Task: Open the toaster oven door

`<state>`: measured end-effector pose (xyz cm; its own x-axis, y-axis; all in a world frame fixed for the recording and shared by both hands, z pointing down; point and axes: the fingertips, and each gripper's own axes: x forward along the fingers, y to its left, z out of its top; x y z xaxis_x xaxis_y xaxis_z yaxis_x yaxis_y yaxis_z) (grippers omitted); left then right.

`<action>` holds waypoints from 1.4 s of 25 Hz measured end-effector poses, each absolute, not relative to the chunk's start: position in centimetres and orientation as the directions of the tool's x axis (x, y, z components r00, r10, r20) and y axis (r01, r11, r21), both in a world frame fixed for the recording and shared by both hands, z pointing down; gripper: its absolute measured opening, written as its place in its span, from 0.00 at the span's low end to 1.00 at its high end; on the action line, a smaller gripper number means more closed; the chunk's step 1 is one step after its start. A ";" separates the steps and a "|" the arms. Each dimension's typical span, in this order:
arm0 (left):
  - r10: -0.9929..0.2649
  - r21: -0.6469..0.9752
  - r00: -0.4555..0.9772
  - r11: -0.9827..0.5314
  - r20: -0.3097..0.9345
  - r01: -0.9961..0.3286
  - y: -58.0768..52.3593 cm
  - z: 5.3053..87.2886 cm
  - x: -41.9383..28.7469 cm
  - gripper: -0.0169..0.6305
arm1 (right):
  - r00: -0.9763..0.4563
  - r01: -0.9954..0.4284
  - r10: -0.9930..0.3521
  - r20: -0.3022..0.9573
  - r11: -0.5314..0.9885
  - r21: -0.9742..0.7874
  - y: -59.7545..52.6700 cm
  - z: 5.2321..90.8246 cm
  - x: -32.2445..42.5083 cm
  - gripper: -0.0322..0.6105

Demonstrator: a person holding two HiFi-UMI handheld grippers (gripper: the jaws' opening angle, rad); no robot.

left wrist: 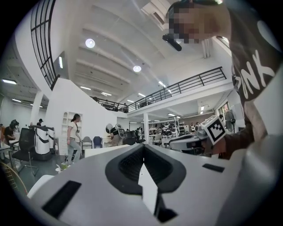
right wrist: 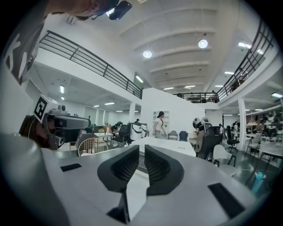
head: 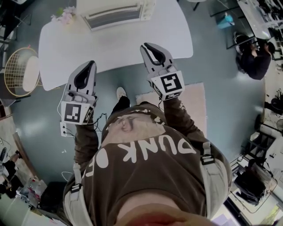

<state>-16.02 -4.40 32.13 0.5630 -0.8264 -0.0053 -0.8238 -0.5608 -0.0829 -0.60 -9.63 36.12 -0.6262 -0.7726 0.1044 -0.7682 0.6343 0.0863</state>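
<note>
toaster oven [head: 116, 15] well ahead of both jaws

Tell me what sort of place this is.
Probably an open-plan lab or office hall: black-railed mezzanine balcony, black office chairs, and a round-cornered white table bearing a white toaster oven.

Toaster oven [head: 116, 13] — cut off by the head view's top edge. Only its lower front shows, and the door handle cannot be made out. Flowers [head: 63, 15] beside it on the bench [head: 132, 48] are blurred, kind indeterminate. In the right gripper view, the right tool [right wrist: 141, 148] covers the near bench — the narrow slit between its jaws shows only a dark strip, too little to identify. In the left gripper view, the left tool [left wrist: 142, 147] hides the bench.
</note>
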 end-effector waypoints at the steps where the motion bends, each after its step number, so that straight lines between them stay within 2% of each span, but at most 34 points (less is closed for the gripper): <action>1: -0.823 -0.081 0.568 -0.566 -0.003 -0.821 -5.2 32.1 -16.4 0.03 | -0.616 -0.776 -0.781 0.107 0.624 0.088 -10.7 36.0 -0.8 0.12; 7: -0.818 -0.065 0.575 -0.574 0.013 -0.816 -9.4 32.9 -17.1 0.03 | -0.554 -0.818 -0.821 0.140 0.567 0.092 -17.1 36.3 -0.4 0.14; 11: -0.830 -0.061 0.558 -0.557 0.015 -0.828 -11.5 32.7 -17.0 0.03 | -0.503 -0.842 -0.844 0.185 0.527 0.113 -22.9 37.5 0.6 0.18; 20: -0.831 -0.064 0.556 -0.556 0.023 -0.829 -13.8 32.4 -16.2 0.03 | -0.377 -0.893 -0.831 0.409 0.444 0.077 -36.8 43.7 1.0 0.20; 23: -0.831 -0.061 0.555 -0.556 0.034 -0.829 -14.1 32.7 -16.0 0.03 | -0.364 -0.905 -0.799 0.479 0.425 0.023 -38.6 46.8 1.1 0.22; 28: -0.834 -0.053 0.549 -0.551 0.043 -0.833 -14.6 33.2 -16.7 0.03 | -0.376 -0.911 -0.766 0.522 0.408 -0.058 -39.5 48.1 0.3 0.23; 35: -0.837 -0.051 0.545 -0.547 0.038 -0.836 -15.1 32.8 -16.6 0.03 | -0.366 -0.909 -0.761 0.536 0.416 -0.031 -39.7 48.1 0.0 0.19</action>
<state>-16.59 -15.06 32.81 0.5455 -0.8373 0.0382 -0.8357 -0.5468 -0.0508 0.04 -39.67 48.14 -0.3662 -0.7609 0.5357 -0.9090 0.4155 -0.0313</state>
